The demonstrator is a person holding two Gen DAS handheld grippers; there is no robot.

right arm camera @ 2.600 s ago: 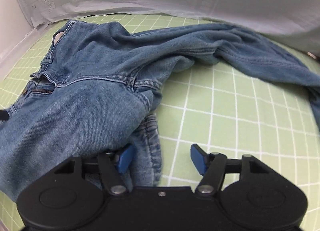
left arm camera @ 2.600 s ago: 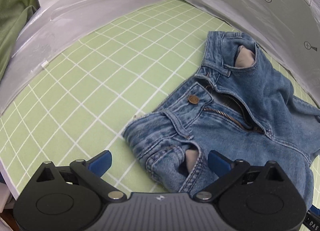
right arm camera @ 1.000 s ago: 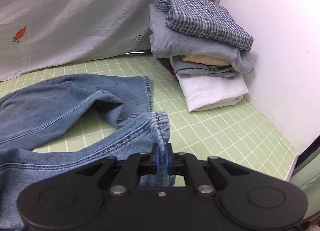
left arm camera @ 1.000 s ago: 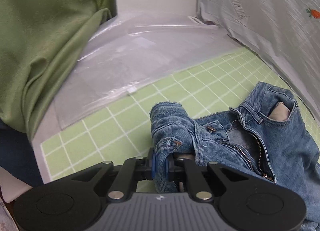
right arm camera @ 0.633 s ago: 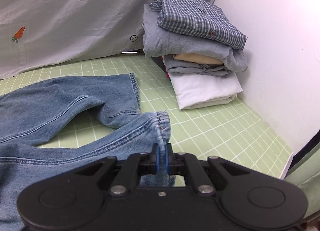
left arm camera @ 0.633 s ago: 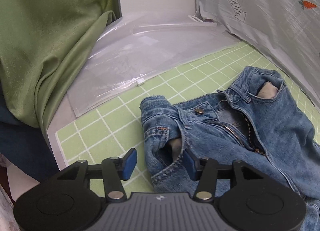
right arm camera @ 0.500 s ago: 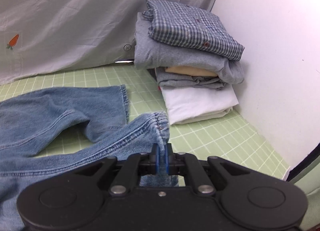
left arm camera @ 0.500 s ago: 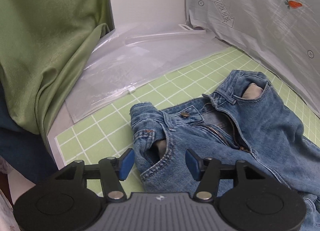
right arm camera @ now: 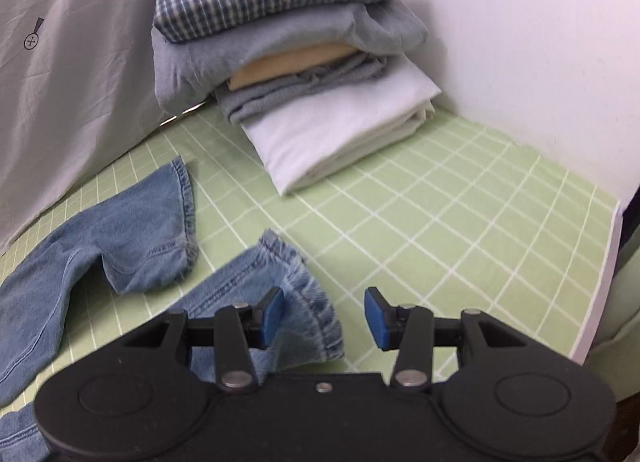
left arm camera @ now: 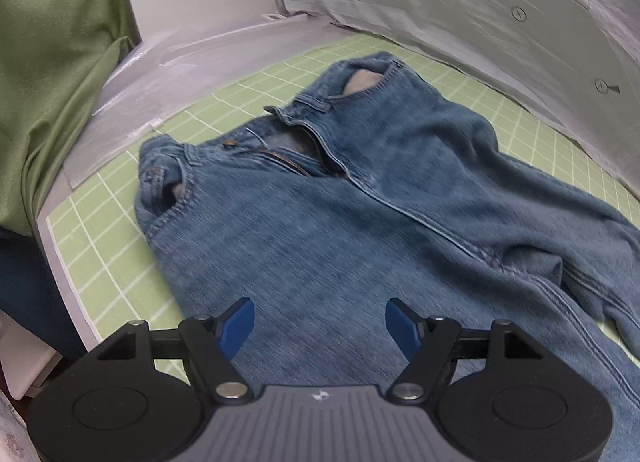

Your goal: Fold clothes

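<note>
— So, where are the jeans (left arm camera: 360, 214) right now?

— Spread front-up on the worktop (left arm camera: 120, 262), on its green gridded mat. From my left side I see the waistband at the far end, fly undone, both front pocket linings showing. The legs run off toward my right.

— And your left tongs (left arm camera: 320, 322)?

— Spread wide, holding nothing. They hang over the near thigh of the jeans, and I can't tell whether the blue pads (left arm camera: 236, 324) touch the denim.

— The right tongs (right arm camera: 324, 316)?

— Also parted, with nothing between them. One leg hem (right arm camera: 304, 302) lies rumpled on the mat just under and beside the left pad; the right pad is over bare mat. The other leg hem (right arm camera: 180, 214) lies flat a little farther off, toward the grey sheet (right arm camera: 80, 62) hung at the back.

— Anything else nearby?

— A stack of folded clothes (right arm camera: 304, 62) against the white wall, checked shirt on top, white piece at the bottom. On my left side, a green cloth (left arm camera: 52, 74) hangs past the worktop's edge, with clear plastic sheeting (left arm camera: 160, 74) beside the mat.
</note>
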